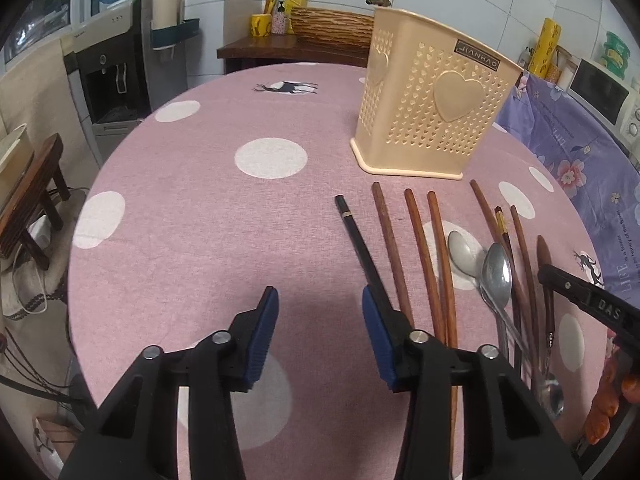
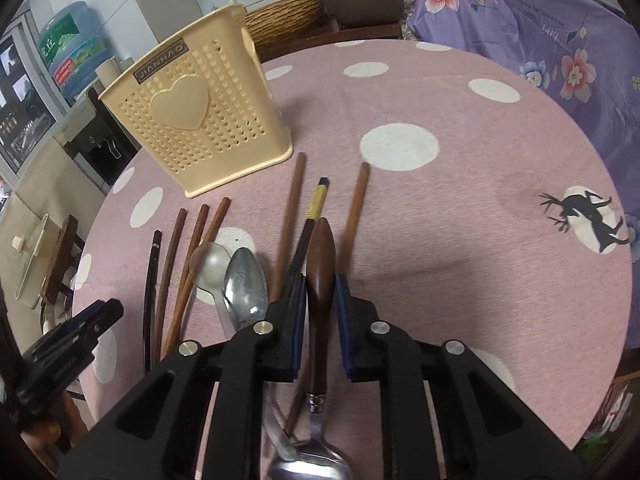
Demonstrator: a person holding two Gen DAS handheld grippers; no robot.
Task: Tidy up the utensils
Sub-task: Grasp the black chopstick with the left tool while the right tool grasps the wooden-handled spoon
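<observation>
Right tongs (image 2: 321, 300) clamped on wooden-handled spoon (image 2: 320, 264), left tongs (image 1: 320, 320) agape (chopsticks (image 2: 288, 216) alongside).

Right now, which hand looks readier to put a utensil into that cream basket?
The right. Its gripper is already closed around the wooden-handled spoon. The left gripper stands open over bare tablecloth, holding nothing; the basket stands just ahead.

Round table (image 1: 208, 216) under a pink cloth with white dots, and there's the cream perforated utensil holder (image 1: 430, 108) standing upright on it; just in front lie brown wooden chopsticks (image 1: 420, 240), a black chopstick (image 1: 356, 236) and two metal spoons (image 1: 496, 268) side by side
</observation>
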